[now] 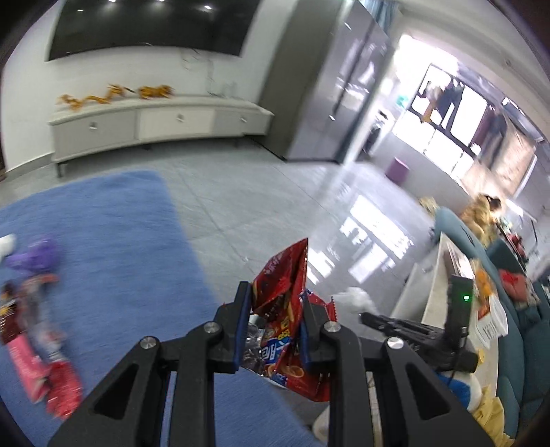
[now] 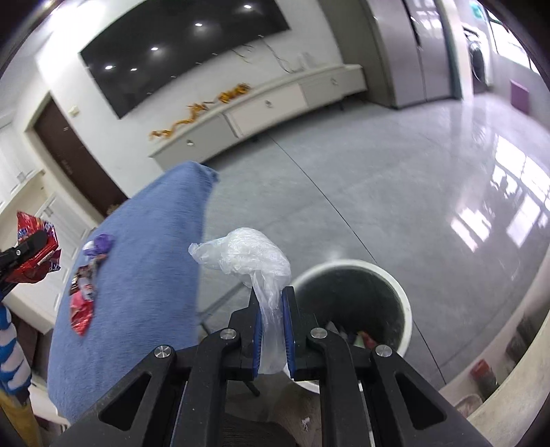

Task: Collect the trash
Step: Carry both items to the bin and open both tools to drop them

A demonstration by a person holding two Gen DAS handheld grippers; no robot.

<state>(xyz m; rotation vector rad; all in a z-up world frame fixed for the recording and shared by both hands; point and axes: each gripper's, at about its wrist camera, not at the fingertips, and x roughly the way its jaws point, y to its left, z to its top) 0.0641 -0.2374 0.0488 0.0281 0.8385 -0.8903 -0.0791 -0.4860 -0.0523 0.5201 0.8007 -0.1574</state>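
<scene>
My left gripper (image 1: 275, 302) is shut on a red snack bag (image 1: 283, 309), held above the edge of the blue cloth-covered table (image 1: 120, 240). The bag and left gripper also show at the left edge of the right wrist view (image 2: 32, 251). My right gripper (image 2: 272, 302) is shut on a crumpled clear plastic bag (image 2: 247, 254), held just left of and above a white trash bin (image 2: 402, 292) with trash inside. More wrappers lie on the blue table: a purple one (image 2: 101, 242) and red and pink ones (image 2: 81, 309), also in the left wrist view (image 1: 37, 344).
A long white TV cabinet (image 1: 154, 120) with a wall screen (image 1: 147, 27) stands across the grey tiled floor (image 2: 343, 189). A sofa with cushions and clutter (image 1: 498, 292) is at the right. A purple box (image 1: 397, 170) stands by the bright doorway.
</scene>
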